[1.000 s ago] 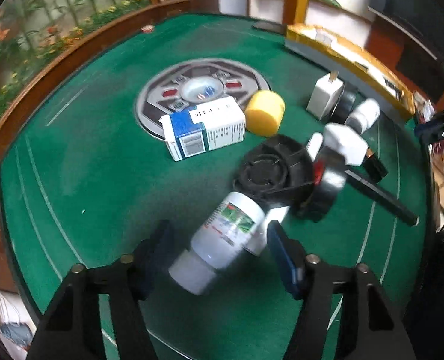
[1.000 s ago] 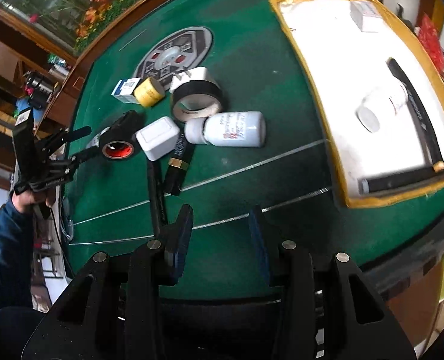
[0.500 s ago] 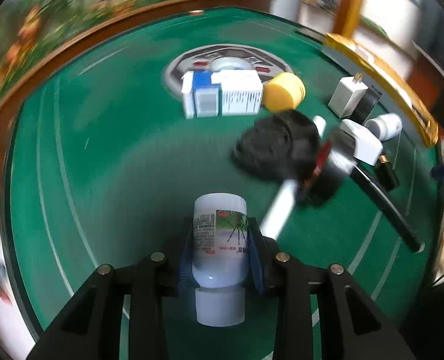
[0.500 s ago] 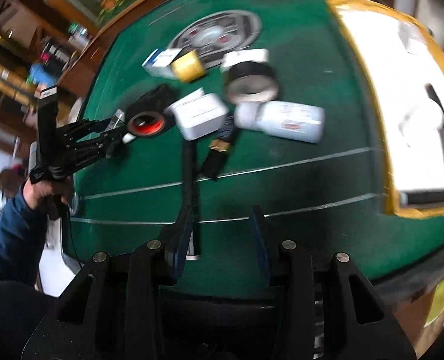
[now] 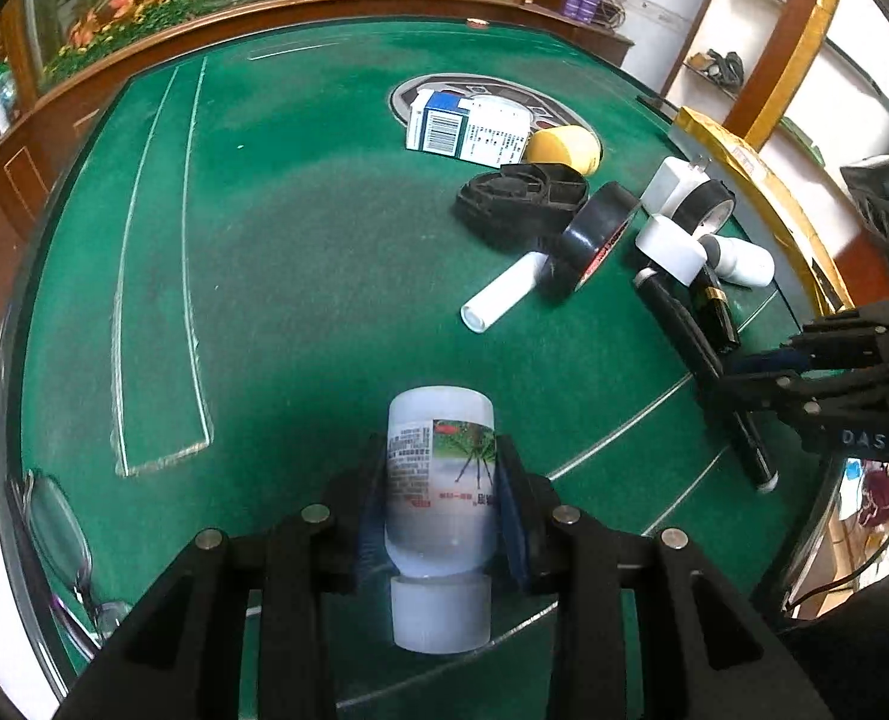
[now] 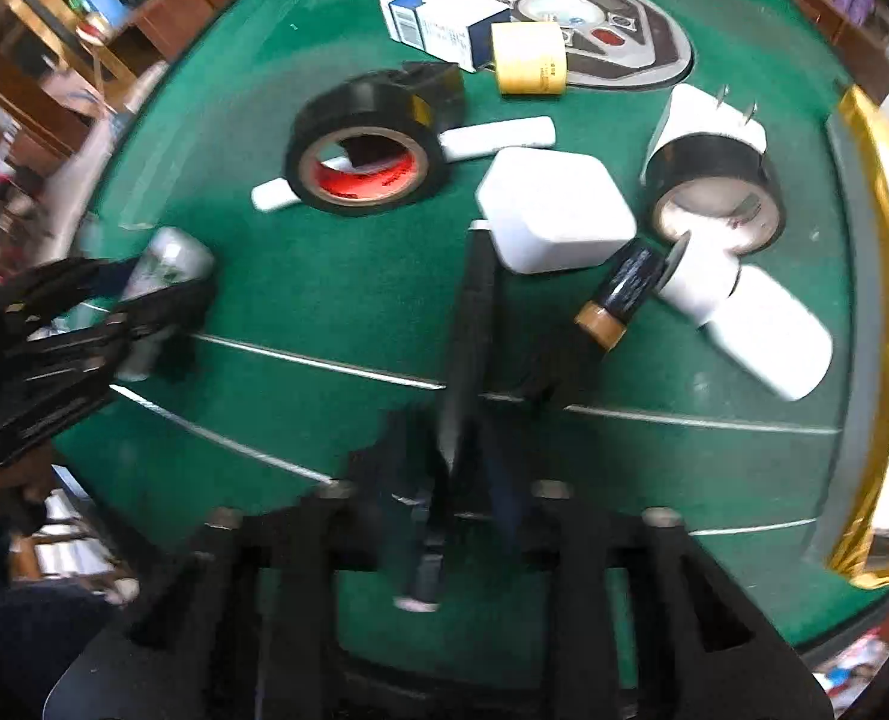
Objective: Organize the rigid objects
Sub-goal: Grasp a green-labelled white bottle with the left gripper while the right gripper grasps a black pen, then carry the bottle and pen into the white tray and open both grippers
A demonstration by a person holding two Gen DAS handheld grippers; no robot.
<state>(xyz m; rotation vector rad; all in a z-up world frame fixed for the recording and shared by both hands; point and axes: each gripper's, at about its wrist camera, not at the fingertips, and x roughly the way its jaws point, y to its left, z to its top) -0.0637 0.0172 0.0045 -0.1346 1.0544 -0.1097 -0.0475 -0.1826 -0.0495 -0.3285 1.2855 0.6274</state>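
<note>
I am holding a white labelled bottle (image 5: pixel 438 480) in my left gripper (image 5: pixel 440 498), both pads pressing on its sides, cap end pointing back toward me, the bottle hanging above the green table (image 5: pixel 300 276). My right gripper (image 6: pixel 453 480) is clamping near one end of a long black pen (image 6: pixel 465 354), its jaws having just been closing around the barrel; the rest of the pen is lying along the table. Lying just beyond the pen: a white square adapter (image 6: pixel 555 210), touching the pen's far end; a black-and-gold lipstick (image 6: pixel 615 300) leaning against a second white bottle (image 6: pixel 744 318); a black tape roll (image 6: pixel 714 186) with a white plug (image 6: pixel 708 114) behind it. Further left: a black tape roll with a red core (image 6: pixel 363 150) resting over a white tube (image 6: pixel 495 135). Sitting furthest out: a yellow tape roll (image 6: pixel 528 57) and a blue-and-white box (image 6: pixel 438 21), side by side at the grey round inlay (image 6: pixel 642 42).
</note>
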